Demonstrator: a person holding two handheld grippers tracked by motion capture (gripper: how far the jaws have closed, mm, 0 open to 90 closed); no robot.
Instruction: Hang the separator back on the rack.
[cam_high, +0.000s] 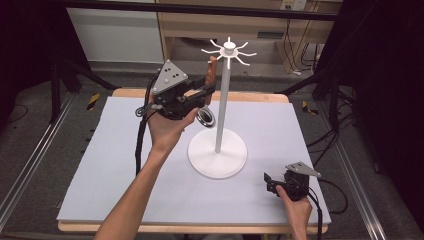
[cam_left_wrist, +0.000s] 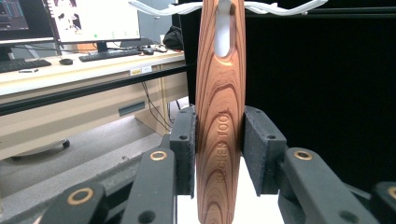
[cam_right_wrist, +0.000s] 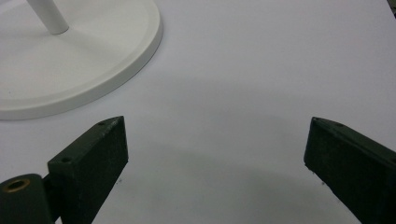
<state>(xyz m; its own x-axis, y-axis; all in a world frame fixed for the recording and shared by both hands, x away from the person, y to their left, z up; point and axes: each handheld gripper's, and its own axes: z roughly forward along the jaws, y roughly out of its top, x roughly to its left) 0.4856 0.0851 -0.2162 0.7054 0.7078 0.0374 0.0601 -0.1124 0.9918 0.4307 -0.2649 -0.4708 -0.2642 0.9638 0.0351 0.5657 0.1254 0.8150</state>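
A kitchen tool with a striped wooden handle (cam_left_wrist: 219, 116) and a round metal end (cam_high: 206, 117) hangs upright by the white stand's pole (cam_high: 222, 100). One white hook (cam_left_wrist: 224, 23) at the stand's top passes through the hole in the handle. My left gripper (cam_high: 209, 88) is raised beside the stand, shut on the handle, and both pads (cam_left_wrist: 184, 149) press its sides. My right gripper (cam_high: 268, 181) rests low at the front right of the mat, open with nothing between its jaws (cam_right_wrist: 215, 140).
The stand's round white base (cam_high: 217, 152) sits mid-mat, and its spoked ring of hooks (cam_high: 229, 48) spreads out at the top. The grey mat (cam_high: 125, 165) covers the table. Black frame legs and cables lie off both sides.
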